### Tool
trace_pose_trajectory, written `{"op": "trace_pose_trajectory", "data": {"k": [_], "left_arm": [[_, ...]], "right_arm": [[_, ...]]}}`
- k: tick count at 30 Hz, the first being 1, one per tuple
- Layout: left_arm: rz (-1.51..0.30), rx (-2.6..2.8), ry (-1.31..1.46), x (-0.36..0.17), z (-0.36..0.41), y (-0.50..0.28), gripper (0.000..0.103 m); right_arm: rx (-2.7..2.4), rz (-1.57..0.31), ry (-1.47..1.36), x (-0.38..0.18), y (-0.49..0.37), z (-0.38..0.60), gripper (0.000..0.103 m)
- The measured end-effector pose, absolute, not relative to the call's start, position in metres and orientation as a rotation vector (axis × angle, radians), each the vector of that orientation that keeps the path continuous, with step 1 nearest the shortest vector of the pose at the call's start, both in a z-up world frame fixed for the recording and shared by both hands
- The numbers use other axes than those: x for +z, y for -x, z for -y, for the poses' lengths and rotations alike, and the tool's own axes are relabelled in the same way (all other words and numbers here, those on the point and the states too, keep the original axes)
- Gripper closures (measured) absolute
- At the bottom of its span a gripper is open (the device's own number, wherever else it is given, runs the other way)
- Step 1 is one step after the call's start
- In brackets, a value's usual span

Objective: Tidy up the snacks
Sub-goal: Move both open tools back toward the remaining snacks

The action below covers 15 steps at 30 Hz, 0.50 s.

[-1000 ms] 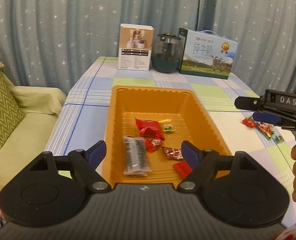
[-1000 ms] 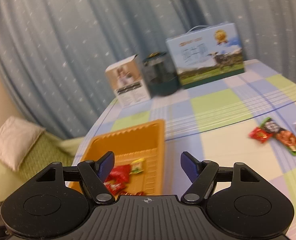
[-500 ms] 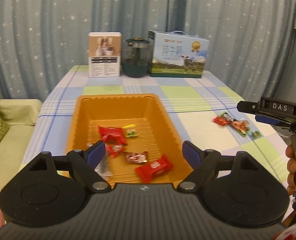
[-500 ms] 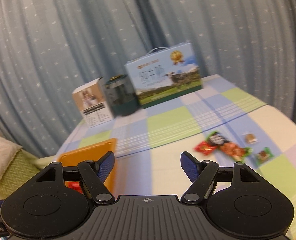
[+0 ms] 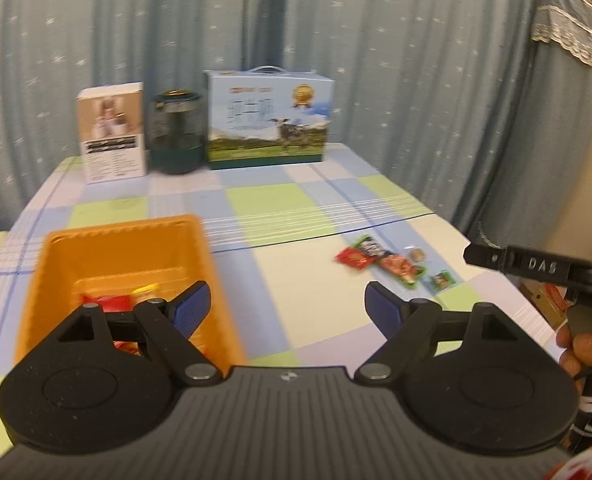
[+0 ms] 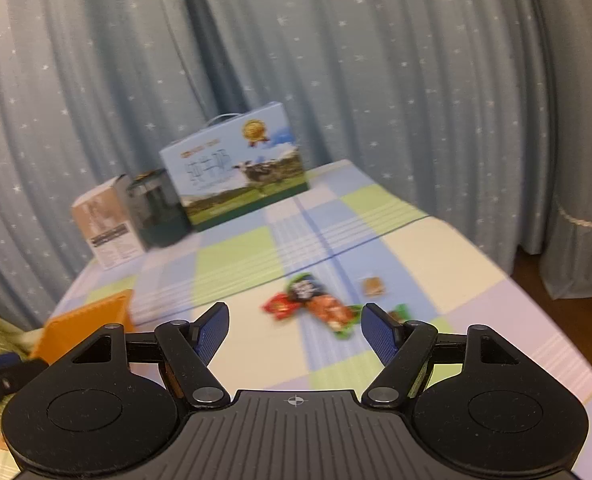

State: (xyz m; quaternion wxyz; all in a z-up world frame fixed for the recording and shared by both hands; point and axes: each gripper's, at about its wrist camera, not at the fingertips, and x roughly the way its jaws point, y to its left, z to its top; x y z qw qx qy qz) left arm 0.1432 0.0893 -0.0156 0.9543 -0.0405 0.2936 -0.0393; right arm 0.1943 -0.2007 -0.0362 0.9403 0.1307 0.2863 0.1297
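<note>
Both tongs, left (image 5: 286, 306) and right (image 6: 294, 330), gape empty; overlapping foil snack packets (image 6: 320, 306) risk a double pickup

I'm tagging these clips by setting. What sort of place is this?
Most likely a room in a home: a table under a checked tablecloth, star-patterned curtains behind it, and a cushioned seat beside it. Snacks and an orange tray lie on the table.
</note>
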Motion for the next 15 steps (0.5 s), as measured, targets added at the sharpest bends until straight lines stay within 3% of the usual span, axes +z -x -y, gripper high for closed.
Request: {"op": "trace_pose_trajectory", "data": {"k": [15], "left_arm": [[-0.637,-0.151,-0.021,-0.050,-0.008,-0.210,0.021]], "right_arm": [[0.237,-0.655,-0.106,-0.059,-0.238,0.248,0.030]]}}
